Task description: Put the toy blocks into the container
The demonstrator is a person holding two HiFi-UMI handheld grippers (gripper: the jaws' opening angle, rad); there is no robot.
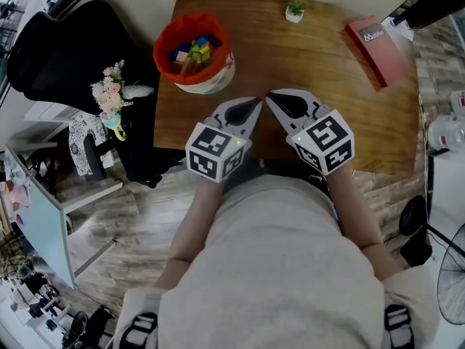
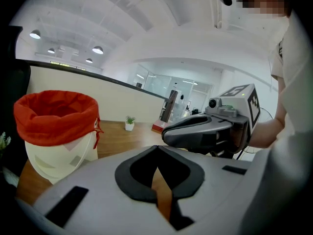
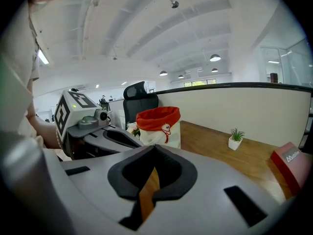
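Observation:
Several coloured toy blocks (image 1: pixel 195 51) lie inside the white container with the red lining (image 1: pixel 166 41) at the back left of the wooden table (image 1: pixel 290 64). No loose block shows on the table. My left gripper (image 1: pixel 254 105) and right gripper (image 1: pixel 271 97) hover side by side over the table's front edge, tips almost touching each other. Both are shut with nothing between the jaws. The left gripper view shows its closed jaws (image 2: pixel 156 150), the container (image 2: pixel 54 114) to the left and the right gripper (image 2: pixel 200 131). The right gripper view shows its closed jaws (image 3: pixel 154 150), the container (image 3: pixel 157 122) and the left gripper (image 3: pixel 105 133).
A small potted plant (image 1: pixel 294 10) stands at the table's back edge and a red box (image 1: pixel 378 48) lies at the back right. A black office chair (image 1: pixel 69 46) and a bunch of flowers (image 1: pixel 109 97) sit left of the table. White bottles (image 1: pixel 445 132) are off to the right.

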